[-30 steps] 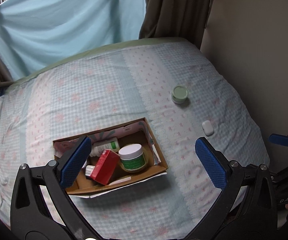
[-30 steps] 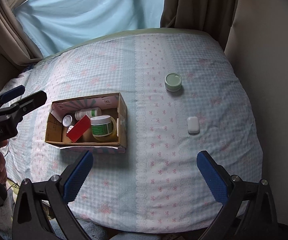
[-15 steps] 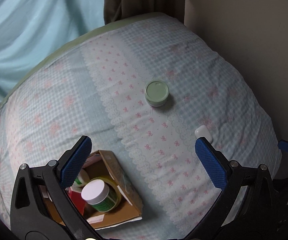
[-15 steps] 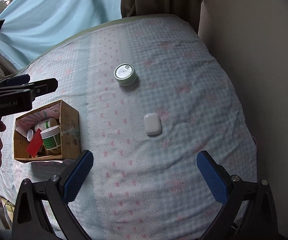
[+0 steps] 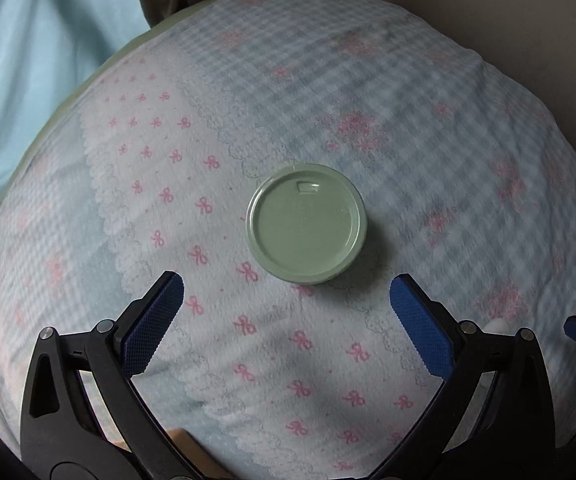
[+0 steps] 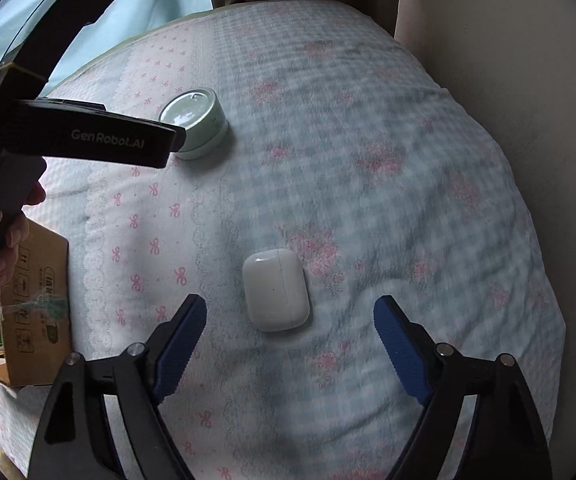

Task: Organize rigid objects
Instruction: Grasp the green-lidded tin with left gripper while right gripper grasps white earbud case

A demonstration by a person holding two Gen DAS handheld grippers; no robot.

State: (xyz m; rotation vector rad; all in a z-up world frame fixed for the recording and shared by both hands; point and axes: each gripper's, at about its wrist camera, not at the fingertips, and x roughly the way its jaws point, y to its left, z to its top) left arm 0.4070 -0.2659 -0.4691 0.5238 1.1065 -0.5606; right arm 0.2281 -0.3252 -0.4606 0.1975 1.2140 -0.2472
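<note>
A round pale green jar (image 5: pixel 306 223) stands on the bed, just ahead of my open, empty left gripper (image 5: pixel 287 312); the jar also shows in the right wrist view (image 6: pixel 197 122), partly behind the left gripper's arm. A white earbud case (image 6: pixel 276 289) lies flat on the bedspread just ahead of and between the fingers of my open, empty right gripper (image 6: pixel 290 325). A sliver of the case shows in the left wrist view (image 5: pixel 498 325). The cardboard box (image 6: pixel 35 304) sits at the left edge, with a red item inside barely visible.
The bed has a light blue checked bedspread (image 6: pixel 368 160) with pink bows. A beige wall (image 6: pixel 508 40) runs along the right side of the bed. Dark and light blue curtains (image 5: pixel 47 60) hang behind. The person's hand (image 6: pixel 3 220) holds the left gripper.
Both grippers have moved forward and down: the left closed in on the green jar, the right on the white case. The box has slid out of the left view.
</note>
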